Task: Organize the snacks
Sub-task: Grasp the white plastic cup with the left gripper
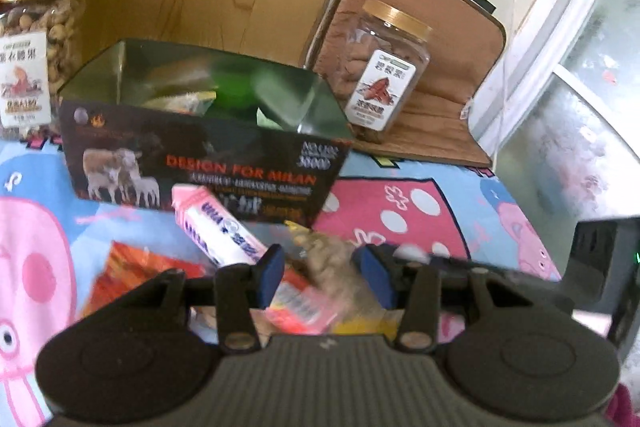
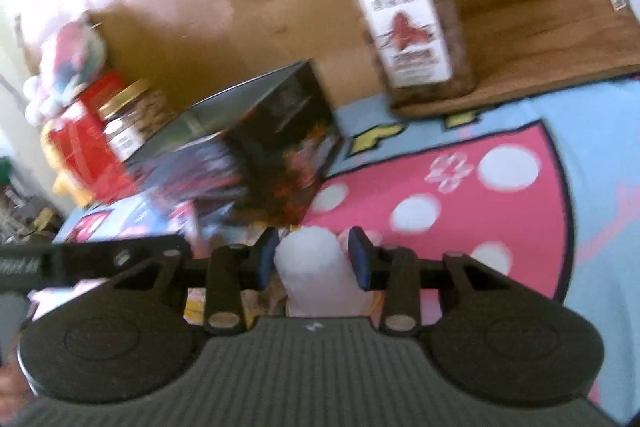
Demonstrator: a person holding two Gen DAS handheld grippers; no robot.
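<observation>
At the far left of the left wrist view stands a clear plastic jar (image 1: 38, 55) with a gold screw lid and a white paper label, packed with pale nuts. Beside it sits an open dark cardboard box (image 1: 200, 155), glossy and printed with cattle and red lettering; its shiny green lining holds a few wrapped snacks, too blurred to name. Leaning against the box front is a pink-and-white carton (image 1: 218, 227) with a gabled top. An orange-red foil packet (image 1: 140, 267) lies flat on the soft cartoon-printed cloth (image 1: 420, 211), which is blue and pink with white dots.

The left gripper (image 1: 325, 273) hovers low over a heap of snack packets, its blue pads standing apart with a tan, lumpy packet (image 1: 332, 267) between them; whether the pads press on it I cannot tell through the blur.

To the right, a second square clear jar (image 1: 384, 67), gold-lidded and holding brownish nuts, stands on a tan padded mat (image 1: 440, 131).

In the right wrist view the right gripper (image 2: 314, 259) has a white, rounded, soft-looking item (image 2: 310, 263) between its blue pads; the left pad seems to touch it, the right stands just off, so a firm grip cannot be told. The dark box is up to its left and the brown-nut jar (image 2: 408, 15) stands above on the mat.
</observation>
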